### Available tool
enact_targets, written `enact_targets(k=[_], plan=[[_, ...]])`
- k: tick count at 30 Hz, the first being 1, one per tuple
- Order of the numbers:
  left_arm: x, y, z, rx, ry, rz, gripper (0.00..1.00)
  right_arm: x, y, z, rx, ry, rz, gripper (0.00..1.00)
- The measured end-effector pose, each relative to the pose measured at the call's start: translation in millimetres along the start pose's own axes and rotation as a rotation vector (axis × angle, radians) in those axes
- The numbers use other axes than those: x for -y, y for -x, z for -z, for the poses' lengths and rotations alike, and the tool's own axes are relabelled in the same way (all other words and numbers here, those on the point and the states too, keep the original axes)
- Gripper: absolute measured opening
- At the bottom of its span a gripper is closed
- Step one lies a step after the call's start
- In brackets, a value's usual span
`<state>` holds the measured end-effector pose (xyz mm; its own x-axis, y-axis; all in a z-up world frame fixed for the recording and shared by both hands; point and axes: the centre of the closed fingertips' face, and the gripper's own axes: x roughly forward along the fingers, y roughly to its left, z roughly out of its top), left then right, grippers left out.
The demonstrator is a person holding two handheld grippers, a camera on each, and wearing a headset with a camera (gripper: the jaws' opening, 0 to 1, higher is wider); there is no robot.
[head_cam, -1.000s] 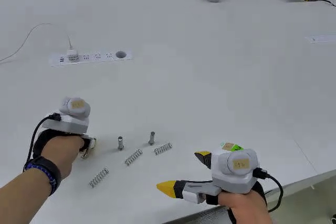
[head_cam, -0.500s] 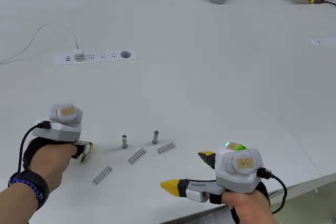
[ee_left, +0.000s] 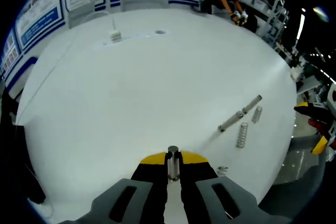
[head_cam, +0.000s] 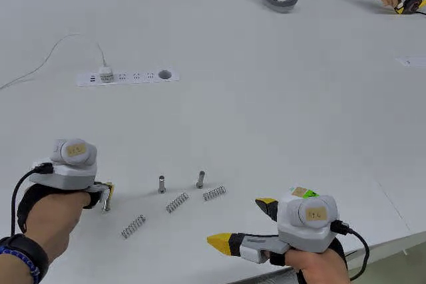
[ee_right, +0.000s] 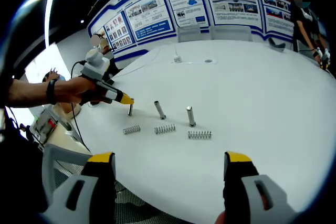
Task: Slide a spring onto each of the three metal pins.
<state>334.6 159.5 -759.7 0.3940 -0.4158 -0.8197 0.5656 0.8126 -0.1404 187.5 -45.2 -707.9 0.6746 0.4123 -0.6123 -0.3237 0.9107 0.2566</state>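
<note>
Beside the two standing pins (head_cam: 161, 184) (head_cam: 200, 179), left gripper (head_cam: 106, 194) gripping a third pin (ee_left: 172, 165) has edged away; right gripper (head_cam: 241, 223) stays spread.

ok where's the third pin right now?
The third pin is clamped in the left gripper, at the head view's lower left, left of the middle pin and near the leftmost spring.

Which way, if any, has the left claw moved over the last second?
Yes. The left claw, gripping a metal pin, has drawn left, away from the nearest standing pin.
</note>
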Motion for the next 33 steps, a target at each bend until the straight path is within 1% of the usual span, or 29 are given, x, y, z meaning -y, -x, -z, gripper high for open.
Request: enact_targets(k=[4,12,20,25,26,33], plan=[[-1.0,4.4,1.6,0.011,-0.017,0.001,0.07,-1.0,-1.0,0.1,-0.002,0.002,-0.003,0.86],[-1.5,8.0,4.8,0.016,-0.045,0.001,0.07,-3.9,-2.1,1.3,-0.008,0.006,-0.010,0.86],[-1.6,7.3,4.4,0.022,-0.049,0.001,0.07,-4.2,-1.4,1.5,-0.010,0.012,-0.009,0.86],[1.5,5.0,0.9,0.030,-0.071,0.000,0.07,-4.0,-0.6,1.9,-0.011,0.012,-0.007,0.86],[2.8,4.3,0.3,0.031,-0.080,0.002,0.07,-4.1,-0.3,1.8,-0.011,0.011,-0.007,0.86],[12.7,1.7,-5.3,0.041,-0.095,0.013,0.07,-2.9,0.0,3.1,-0.013,0.011,-0.004,0.86]])
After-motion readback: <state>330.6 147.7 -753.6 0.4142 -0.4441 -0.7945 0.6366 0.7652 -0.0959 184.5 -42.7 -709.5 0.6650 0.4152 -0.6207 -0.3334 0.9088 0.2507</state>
